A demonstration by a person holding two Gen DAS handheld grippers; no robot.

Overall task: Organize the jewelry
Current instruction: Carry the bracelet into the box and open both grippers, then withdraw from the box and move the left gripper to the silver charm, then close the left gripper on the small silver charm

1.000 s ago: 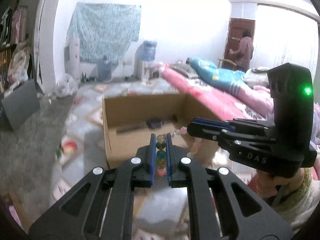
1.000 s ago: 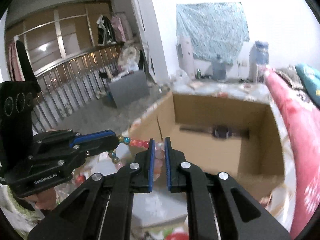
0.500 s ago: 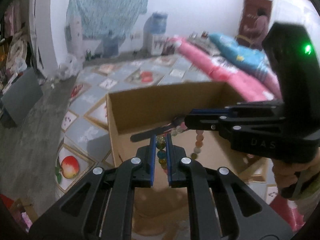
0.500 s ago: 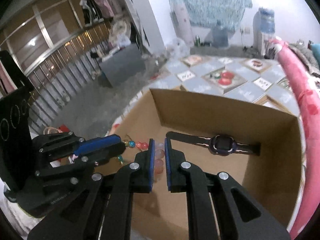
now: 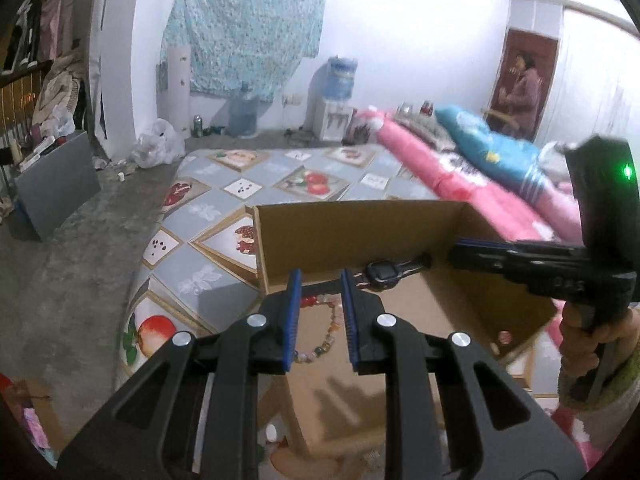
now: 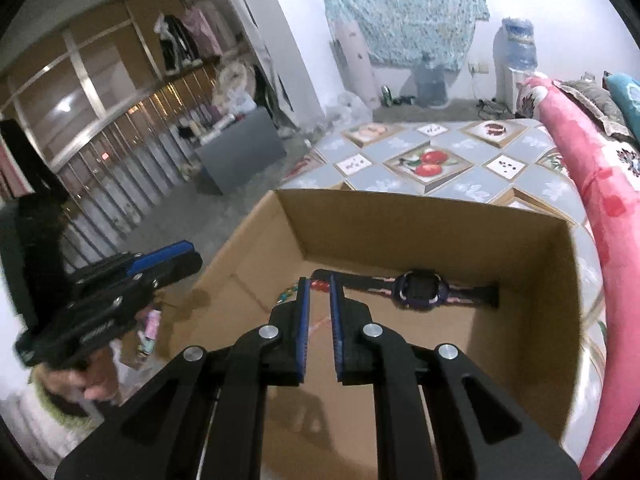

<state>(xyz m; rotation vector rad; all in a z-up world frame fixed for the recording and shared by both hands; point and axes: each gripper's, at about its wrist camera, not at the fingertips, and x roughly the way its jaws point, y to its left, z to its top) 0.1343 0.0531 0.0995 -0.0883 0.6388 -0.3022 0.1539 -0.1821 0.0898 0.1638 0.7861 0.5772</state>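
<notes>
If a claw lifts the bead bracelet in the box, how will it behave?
The multicoloured bead bracelet lies in a loose curve on the cardboard box floor, so it would probably droop limply from one pinch. Its round, glossy beads may slip or roll.

A bead bracelet [image 5: 325, 330] of red, pale and green stones lies curved on the floor of the open cardboard box [image 5: 352, 236], at the frame's centre. A dark purple wristwatch [image 6: 418, 291] lies flat, strap stretched out, along the box's far wall.

Inside the open brown cardboard box [image 6: 432, 220], the multicoloured bead bracelet [image 5: 320, 326] lies just ahead of the left claw [image 5: 319, 312]; the dark-strapped purple wristwatch [image 6: 418, 292] lies beyond, rightward.
</notes>
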